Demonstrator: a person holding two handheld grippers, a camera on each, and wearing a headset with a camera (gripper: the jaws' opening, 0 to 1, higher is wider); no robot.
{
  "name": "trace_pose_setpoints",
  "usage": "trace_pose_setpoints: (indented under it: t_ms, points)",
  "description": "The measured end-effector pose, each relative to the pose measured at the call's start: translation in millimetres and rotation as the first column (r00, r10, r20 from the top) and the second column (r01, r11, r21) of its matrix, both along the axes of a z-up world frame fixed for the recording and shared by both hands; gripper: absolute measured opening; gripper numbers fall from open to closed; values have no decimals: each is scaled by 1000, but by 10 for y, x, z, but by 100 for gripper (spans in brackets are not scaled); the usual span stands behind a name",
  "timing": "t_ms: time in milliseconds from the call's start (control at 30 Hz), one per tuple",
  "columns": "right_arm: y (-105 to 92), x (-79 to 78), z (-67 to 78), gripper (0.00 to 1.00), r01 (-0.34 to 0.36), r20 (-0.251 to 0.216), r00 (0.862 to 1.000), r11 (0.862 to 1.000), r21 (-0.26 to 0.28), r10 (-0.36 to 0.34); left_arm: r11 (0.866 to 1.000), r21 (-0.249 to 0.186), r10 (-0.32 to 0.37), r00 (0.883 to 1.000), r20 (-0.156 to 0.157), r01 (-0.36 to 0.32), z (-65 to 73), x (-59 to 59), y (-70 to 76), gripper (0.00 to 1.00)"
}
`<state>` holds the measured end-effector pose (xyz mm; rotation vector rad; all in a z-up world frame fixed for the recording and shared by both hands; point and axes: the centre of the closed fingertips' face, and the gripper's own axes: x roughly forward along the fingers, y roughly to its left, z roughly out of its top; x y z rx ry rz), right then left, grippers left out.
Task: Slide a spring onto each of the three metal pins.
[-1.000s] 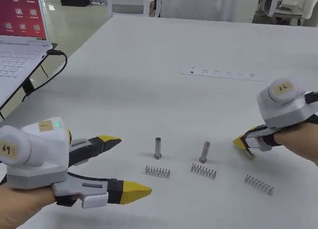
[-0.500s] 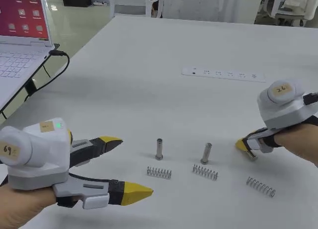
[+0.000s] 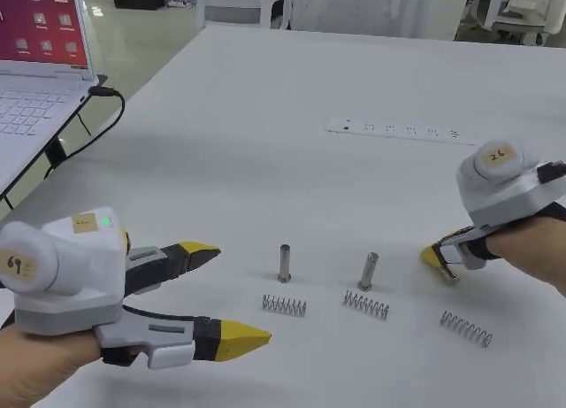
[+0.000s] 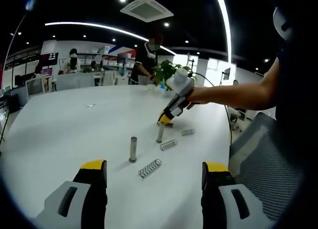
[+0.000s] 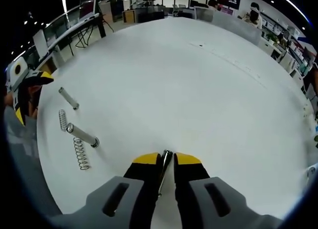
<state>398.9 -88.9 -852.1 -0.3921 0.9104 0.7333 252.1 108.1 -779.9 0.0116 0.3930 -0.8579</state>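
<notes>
So the left tool [image 3: 221, 293] sits low at the near-left corner of the white surface [image 3: 265, 160]. Its yellow-tipped jaws are spread wide with nothing between them, pointing roughly toward the parts.

The right tool [image 3: 439, 259] is over on the right side, tips angled down so they're at the surface or just above it. Its jaws are pinched nearly together on a thin metal rod, the third pin [image 5: 165, 162]. The right gripper view shows it best, with the rod poking up between the two yellow tips.

The other two pins stand upright on the surface in the middle. The left pin [image 3: 284, 263] looks straight, while the right pin [image 3: 368, 272] seems to lean a bit, though that could just be the camera angle.

None of the three springs is on a pin. They all lie flat on the surface:
- the left spring [image 3: 284, 305] is just in front of the left pin
- the middle spring [image 3: 365, 304] is just in front of the right pin
- the right spring [image 3: 466, 328] lies a little nearer the person than the right tool's tips, apart from them

In the left gripper view the pins and springs line up between its own open jaws, with the right tool further back.

Farther back on the surface there's a white power strip [image 3: 398, 131]. An open laptop [image 3: 35, 63] sits off to the left, with a black cable [image 3: 80, 138] hanging from it.
</notes>
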Motion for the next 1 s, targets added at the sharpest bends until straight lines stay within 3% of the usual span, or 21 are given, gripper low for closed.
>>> trace_pose_setpoints:
  t_ms: [633,1000]
  points:
    - [-1,1,-5,6,39,13,999,999,-19,-38,1000,-3,-2,1000,3,2,-5,20,-3,75]
    - [15,-6,70,6,57,24,998,998,14,-58,1000,-4,-5,1000,6,5,-2,22,-4,74]
